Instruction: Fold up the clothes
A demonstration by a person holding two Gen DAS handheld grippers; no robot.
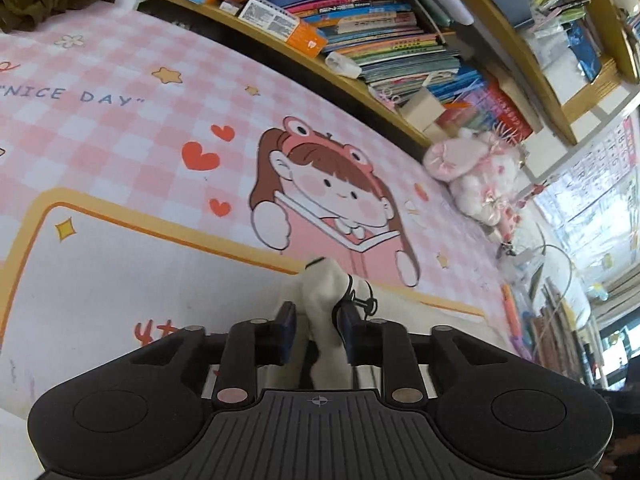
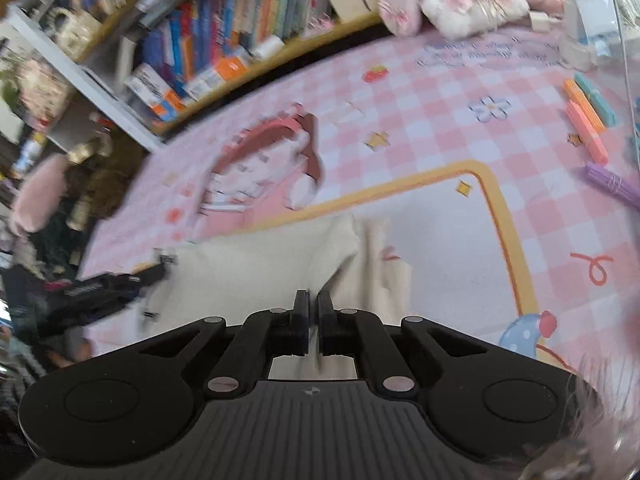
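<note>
Pinching a bunched fold of the cream garment between narrow fingers, the left claw holds it above the pink desk. The right claw grips another edge, nearly closed.

We cannot read the blurred book spines, cartoon girl print smeared by motion, cream garment partly hidden behind the right gripper, other gripper blurred.
</note>
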